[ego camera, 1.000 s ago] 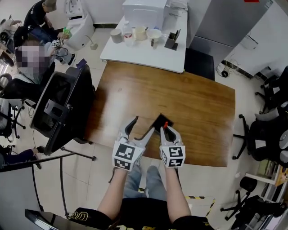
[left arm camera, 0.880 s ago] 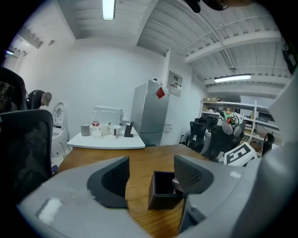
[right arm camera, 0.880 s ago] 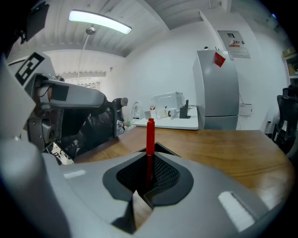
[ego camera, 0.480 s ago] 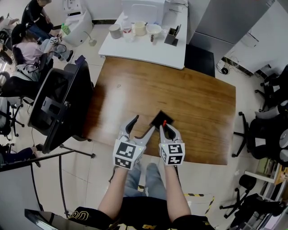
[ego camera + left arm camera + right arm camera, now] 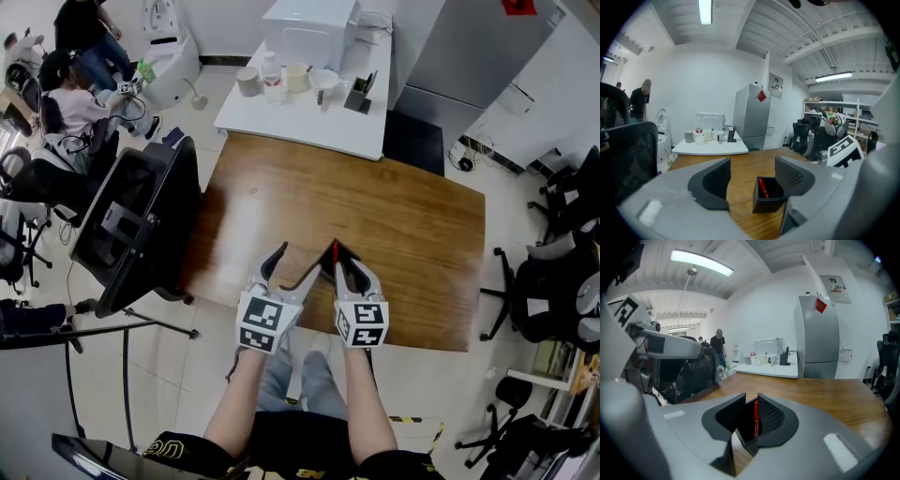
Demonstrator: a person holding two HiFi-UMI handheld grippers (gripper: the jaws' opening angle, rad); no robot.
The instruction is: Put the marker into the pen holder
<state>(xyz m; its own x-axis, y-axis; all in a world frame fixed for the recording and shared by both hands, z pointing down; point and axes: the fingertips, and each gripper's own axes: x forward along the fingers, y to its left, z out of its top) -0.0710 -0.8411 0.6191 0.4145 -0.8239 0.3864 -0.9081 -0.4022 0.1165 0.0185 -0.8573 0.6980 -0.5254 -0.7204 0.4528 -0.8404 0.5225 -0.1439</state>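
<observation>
- The red marker (image 5: 762,187) stands inside the black pen holder (image 5: 768,205), leaning toward the holder's left wall. Its upper end shows above the rim.
- In the right gripper view I see the marker (image 5: 755,418) upright in the narrow gap between the two pads. It lies close against the right-hand pad, with a dark slit on its other side.
- The right gripper (image 5: 751,404) is directly over the holder. Its jaws are opening and are no longer clamped on the marker.
- The left gripper (image 5: 753,171) sits just left of the holder. Its jaws are spread wide with nothing between them, and the holder shows beyond the gap.
- The holder rests on the wooden table (image 5: 394,216), near the edge closest to the person.
- Beyond the far edge of the wooden table is a white table (image 5: 309,112) carrying cups.
- A black chair (image 5: 131,225) stands at the wooden table's left side.
</observation>
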